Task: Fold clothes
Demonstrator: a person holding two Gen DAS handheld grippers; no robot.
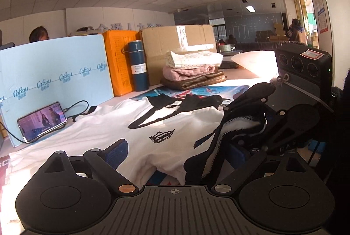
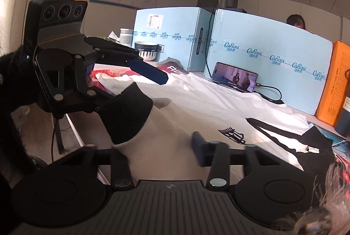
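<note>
A white T-shirt (image 1: 122, 125) with black trim and a small black crest lies spread on the table; it also shows in the right wrist view (image 2: 207, 103). My left gripper (image 1: 178, 152) is open, its fingers wide over the shirt's near edge, with the black sleeve cuff draped over its right finger. In the right wrist view the left gripper (image 2: 135, 86) shows at the left, jaws apart around the black cuff (image 2: 129, 112). My right gripper (image 2: 159, 147) is open over the shirt; the sleeve covers its left finger. In the left wrist view the right gripper (image 1: 247, 116) has black-and-white fabric between its fingers.
A phone (image 1: 42, 121) playing video leans on light blue boxes (image 1: 54, 73) at the table's back. An orange box (image 1: 120, 62), a teal flask (image 1: 137, 66), a cardboard box (image 1: 175, 44) and a stack of folded clothes (image 1: 192, 70) stand behind the shirt. A bowl (image 2: 146, 50) sits far left.
</note>
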